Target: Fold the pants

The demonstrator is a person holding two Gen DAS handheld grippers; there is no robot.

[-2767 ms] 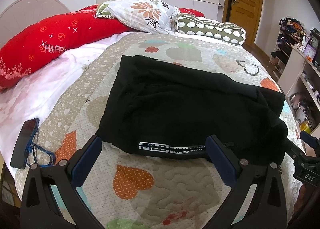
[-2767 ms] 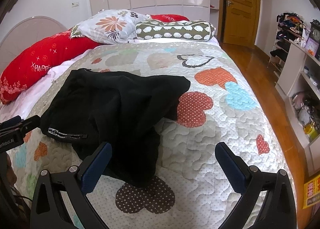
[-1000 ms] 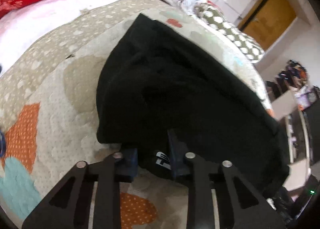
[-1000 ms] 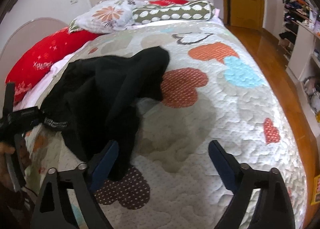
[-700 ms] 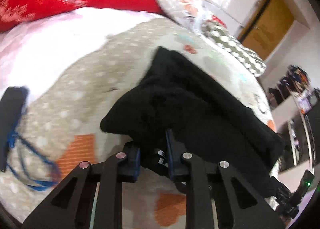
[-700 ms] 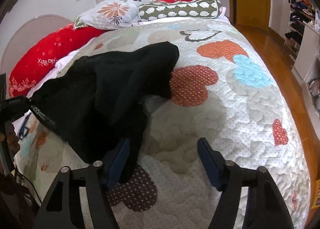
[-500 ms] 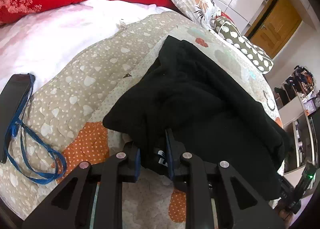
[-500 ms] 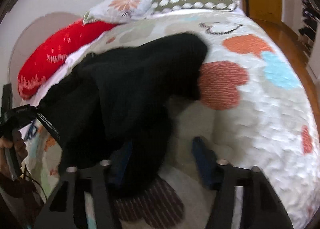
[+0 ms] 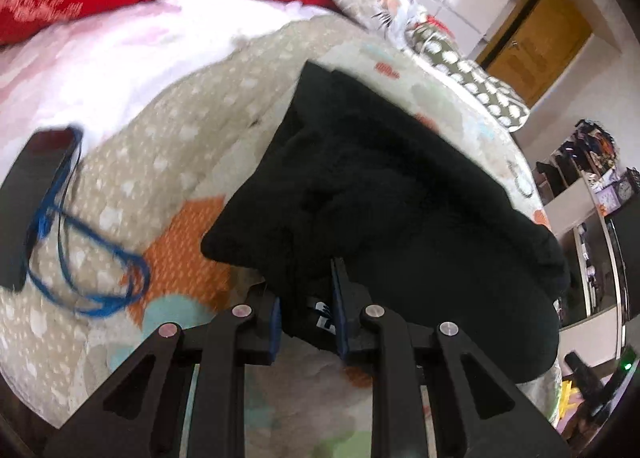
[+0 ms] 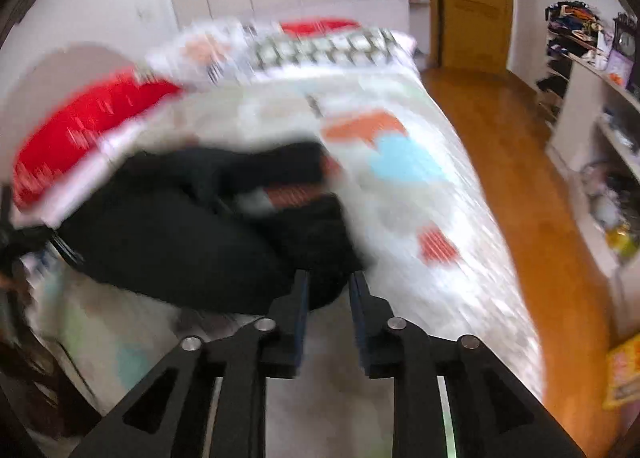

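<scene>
Pants [image 9: 400, 194], one black pair, bunched on quilt [image 9: 168, 162] at bed's near edge.
Left gripper [image 9: 306, 310] clamped on the labelled waistband; right gripper [image 10: 326, 298], jaws closing, black fabric between them, contact blurred. Bare quilt at 1 o'clock in right view. Only left view shows one phone [image 9: 32, 194] at 9 o'clock.

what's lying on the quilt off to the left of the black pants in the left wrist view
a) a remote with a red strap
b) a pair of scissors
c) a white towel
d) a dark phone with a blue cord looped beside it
d: in the left wrist view a dark phone lies on the quilt left of the black pants, with a blue cord looped beside it.
</scene>
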